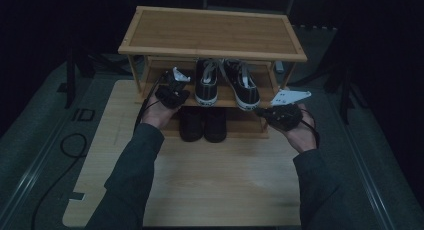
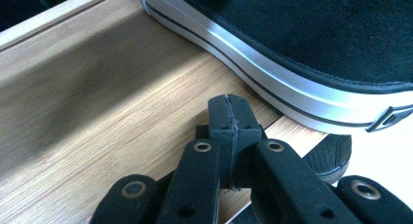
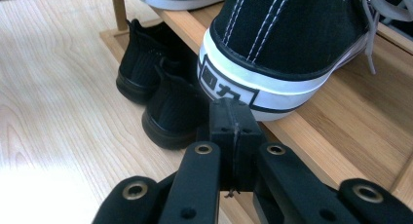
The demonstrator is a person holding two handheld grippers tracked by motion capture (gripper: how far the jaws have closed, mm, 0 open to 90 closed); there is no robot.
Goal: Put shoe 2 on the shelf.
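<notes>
A pair of black canvas sneakers with white soles stands on the middle shelf of a wooden shoe rack (image 1: pixel 212 32), the left sneaker (image 1: pixel 207 82) beside the right sneaker (image 1: pixel 242 85). My left gripper (image 1: pixel 172 90) is shut and empty, held just left of the left sneaker (image 2: pixel 311 44), its tips (image 2: pixel 231 112) over the shelf board (image 2: pixel 112 102). My right gripper (image 1: pixel 272 112) is shut and empty too, its tips (image 3: pixel 233 119) just short of the right sneaker's heel (image 3: pixel 263 48).
Two plain black shoes (image 1: pixel 202 124) stand under the middle shelf, also seen as black shoes (image 3: pixel 163 95) in the right gripper view. The rack stands on a light wooden board (image 1: pixel 200 175). Cables (image 1: pixel 70 145) lie on the dark floor at the left.
</notes>
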